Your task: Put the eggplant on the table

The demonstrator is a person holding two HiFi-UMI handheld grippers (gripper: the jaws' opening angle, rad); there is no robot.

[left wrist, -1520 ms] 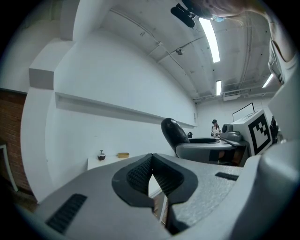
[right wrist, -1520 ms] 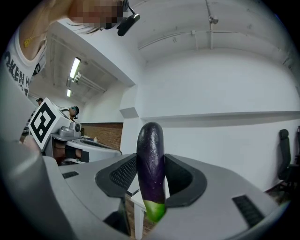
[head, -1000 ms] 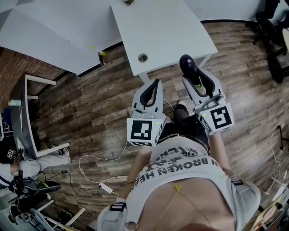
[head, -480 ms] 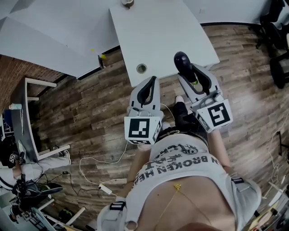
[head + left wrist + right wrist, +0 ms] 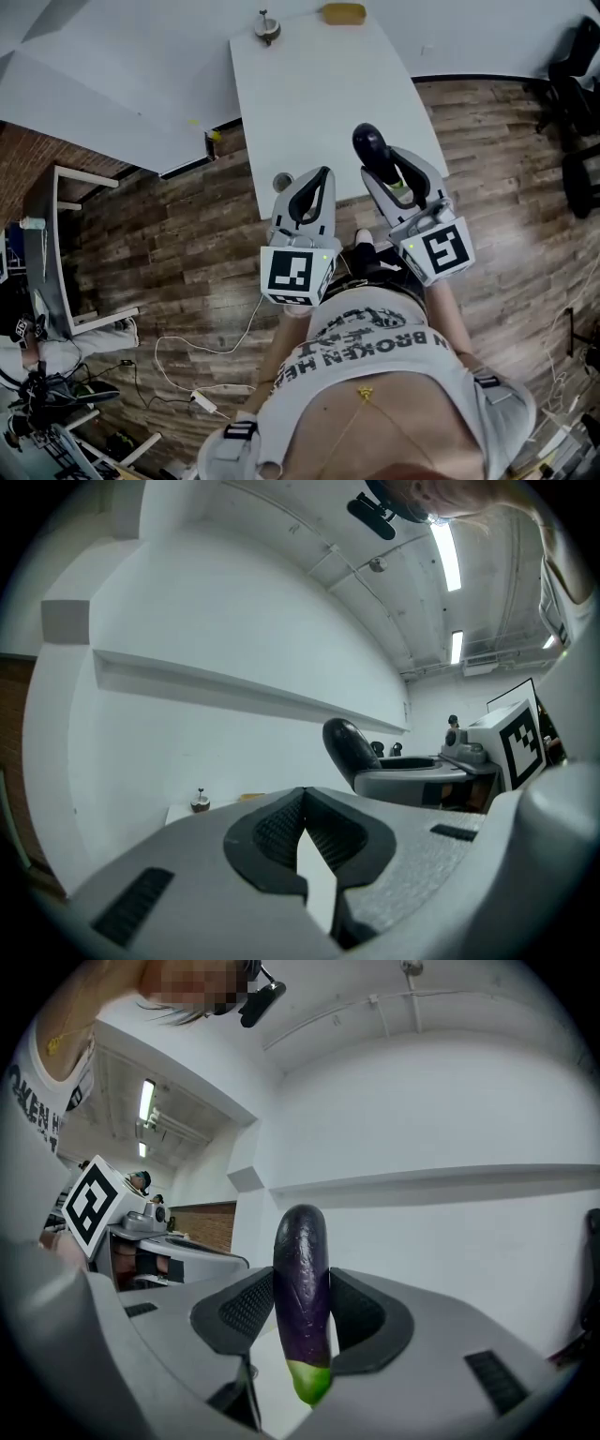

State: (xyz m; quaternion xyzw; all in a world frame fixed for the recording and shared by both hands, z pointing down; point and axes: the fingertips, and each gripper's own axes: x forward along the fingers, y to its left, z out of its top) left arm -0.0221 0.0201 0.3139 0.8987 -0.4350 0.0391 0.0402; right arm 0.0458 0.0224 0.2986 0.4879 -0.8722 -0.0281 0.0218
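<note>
While a person stands at the near end of the white table (image 5: 319, 84), the right gripper (image 5: 380, 159) is clamped on the eggplant (image 5: 367, 143), both pads pressed to its purple sides. The eggplant's dark tip juts past the jaws above the tabletop's near edge, and its green stem end points back toward the gripper body. Alongside, the left gripper (image 5: 322, 173) holds nothing, its jaw tips closed together just beside a round hole (image 5: 283, 181) in the tabletop.
</note>
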